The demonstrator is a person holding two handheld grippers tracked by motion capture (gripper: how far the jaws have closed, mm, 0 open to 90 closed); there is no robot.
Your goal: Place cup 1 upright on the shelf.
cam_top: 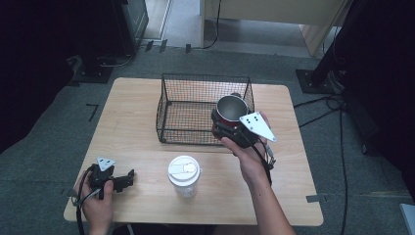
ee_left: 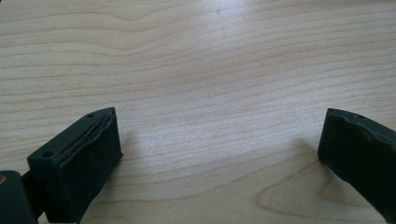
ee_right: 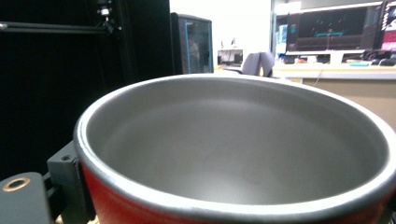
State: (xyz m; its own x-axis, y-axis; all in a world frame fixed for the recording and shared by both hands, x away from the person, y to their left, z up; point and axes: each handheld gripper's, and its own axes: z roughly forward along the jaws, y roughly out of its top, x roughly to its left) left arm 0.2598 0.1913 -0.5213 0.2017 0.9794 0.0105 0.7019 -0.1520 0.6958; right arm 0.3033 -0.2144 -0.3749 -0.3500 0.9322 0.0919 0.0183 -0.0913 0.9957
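Note:
A red cup (cam_top: 231, 110) with a bare metal inside is held upright in the air over the right front corner of the black wire basket (cam_top: 195, 83). My right gripper (cam_top: 227, 125) is shut on the cup's wall. In the right gripper view the cup (ee_right: 233, 149) looms close, with one black finger (ee_right: 70, 179) pressed against its left side. My left gripper (cam_top: 128, 177) rests on the wooden table (cam_top: 137, 112) at the front left. It stands open (ee_left: 219, 135) over bare wood, with nothing between its fingers.
A clear plastic cup with a white lid (cam_top: 184, 174) stands near the table's front edge, between my two hands. The basket sits at the middle back of the table. Black stands and cables surround the table on the grey floor.

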